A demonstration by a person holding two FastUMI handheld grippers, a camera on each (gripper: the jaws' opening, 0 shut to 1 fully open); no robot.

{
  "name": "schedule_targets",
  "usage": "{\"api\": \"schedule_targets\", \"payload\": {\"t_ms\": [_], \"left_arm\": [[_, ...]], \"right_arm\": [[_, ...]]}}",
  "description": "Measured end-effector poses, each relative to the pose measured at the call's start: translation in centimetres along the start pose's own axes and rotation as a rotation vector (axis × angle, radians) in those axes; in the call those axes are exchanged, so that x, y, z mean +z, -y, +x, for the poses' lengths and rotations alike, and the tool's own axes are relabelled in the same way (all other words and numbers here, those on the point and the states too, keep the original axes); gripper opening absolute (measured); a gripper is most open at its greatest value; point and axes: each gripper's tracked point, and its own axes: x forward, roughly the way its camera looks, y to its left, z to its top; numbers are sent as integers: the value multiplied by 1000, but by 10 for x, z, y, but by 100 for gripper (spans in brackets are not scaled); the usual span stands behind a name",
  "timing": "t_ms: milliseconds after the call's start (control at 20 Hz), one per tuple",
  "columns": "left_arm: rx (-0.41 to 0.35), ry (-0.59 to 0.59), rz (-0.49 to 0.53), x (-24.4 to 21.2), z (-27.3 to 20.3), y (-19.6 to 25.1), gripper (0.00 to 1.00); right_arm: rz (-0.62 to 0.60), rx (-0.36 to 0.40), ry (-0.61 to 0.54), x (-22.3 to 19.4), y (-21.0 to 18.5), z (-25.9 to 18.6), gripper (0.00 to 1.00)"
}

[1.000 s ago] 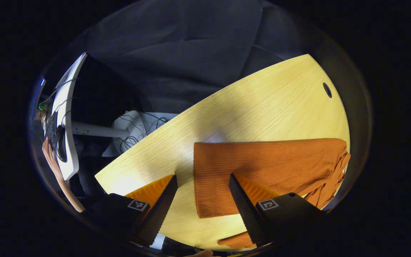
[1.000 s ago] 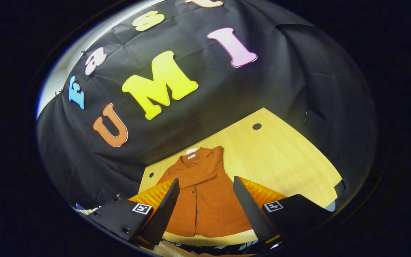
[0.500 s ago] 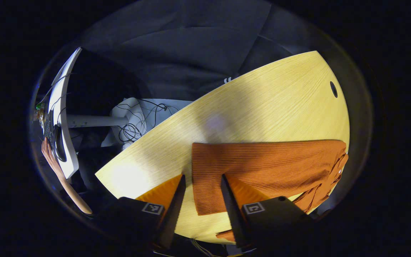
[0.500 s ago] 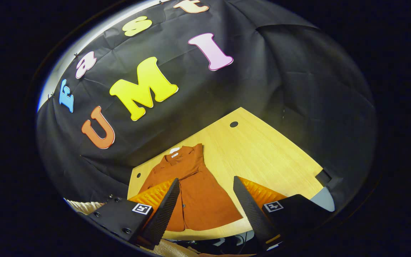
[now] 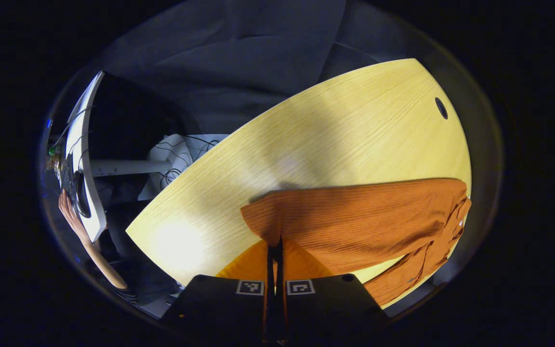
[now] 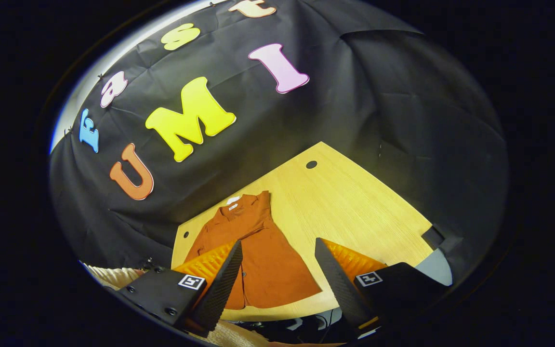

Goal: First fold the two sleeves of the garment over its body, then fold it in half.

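Left gripper (image 5: 274,246) is pinched tight on the hem edge of the orange garment (image 5: 354,219), lifting it a bit off the wooden table (image 5: 335,130). Right gripper (image 6: 277,248) hangs wide open above the near edge, holding nothing (its view has the collar end (image 6: 241,208) by the black cloth).

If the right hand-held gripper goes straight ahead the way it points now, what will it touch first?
Probably the orange shirt, which lies on the table between the open fingers of the right hand-held gripper. How far off it lies is unclear.
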Motion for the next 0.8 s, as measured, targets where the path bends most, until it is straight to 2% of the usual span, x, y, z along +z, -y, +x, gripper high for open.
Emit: {"api": "schedule_targets", "payload": {"t_ms": [150, 200, 250, 400, 600, 800], "left_arm": [[-35, 63, 29, 15, -30, 18, 3], [-40, 87, 43, 20, -44, 25, 0], [-56, 111, 64, 24, -57, 37, 3], [-82, 191, 166, 34, -95, 79, 3], [-161, 275, 328, 21, -140, 177, 3], [-215, 306, 515, -17, -156, 287, 3]], "right_arm": [[14, 20, -23, -2, 1, 6, 97], [16, 26, -34, -5, 2, 9, 97], [17, 38, -39, -4, 1, 11, 98], [16, 58, -55, -5, 2, 20, 97], [43, 87, -65, -3, 6, 26, 97], [63, 69, -73, 0, 23, 32, 97]]}}
